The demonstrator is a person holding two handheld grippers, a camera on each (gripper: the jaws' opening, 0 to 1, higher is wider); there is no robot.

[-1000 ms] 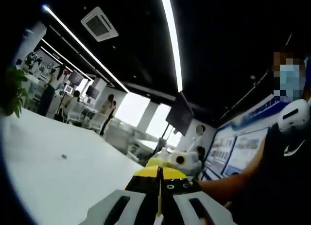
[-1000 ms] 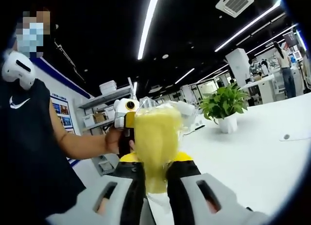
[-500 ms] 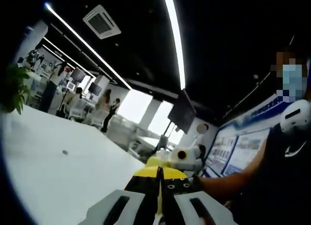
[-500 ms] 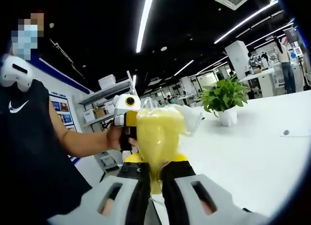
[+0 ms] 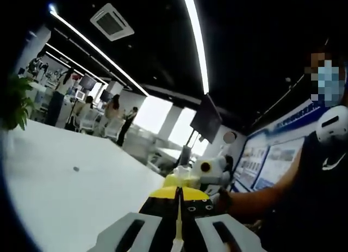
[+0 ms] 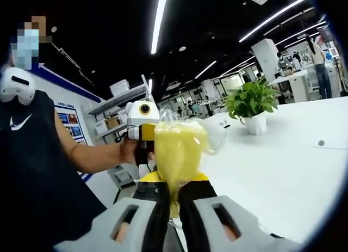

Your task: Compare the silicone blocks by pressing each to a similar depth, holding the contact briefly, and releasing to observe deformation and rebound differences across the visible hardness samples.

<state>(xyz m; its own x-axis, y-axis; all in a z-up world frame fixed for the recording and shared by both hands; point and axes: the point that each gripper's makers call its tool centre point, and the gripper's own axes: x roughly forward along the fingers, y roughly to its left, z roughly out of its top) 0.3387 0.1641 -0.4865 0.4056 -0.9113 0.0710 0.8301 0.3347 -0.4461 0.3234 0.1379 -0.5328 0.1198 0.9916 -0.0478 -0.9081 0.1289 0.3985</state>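
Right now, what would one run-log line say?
right tongs: shut on yellow block in clear wrap | left tongs: shut on the wrap's edge | held above white table

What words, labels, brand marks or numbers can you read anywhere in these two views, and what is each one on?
No text is legible in either view.
A white swoosh logo, without letters, stands on the person's black sleeveless top.
The blue-bordered wall posters carry print and pictures, too small and blurred to read.
The bagged yellow block clamped in the right gripper shows no readable label.
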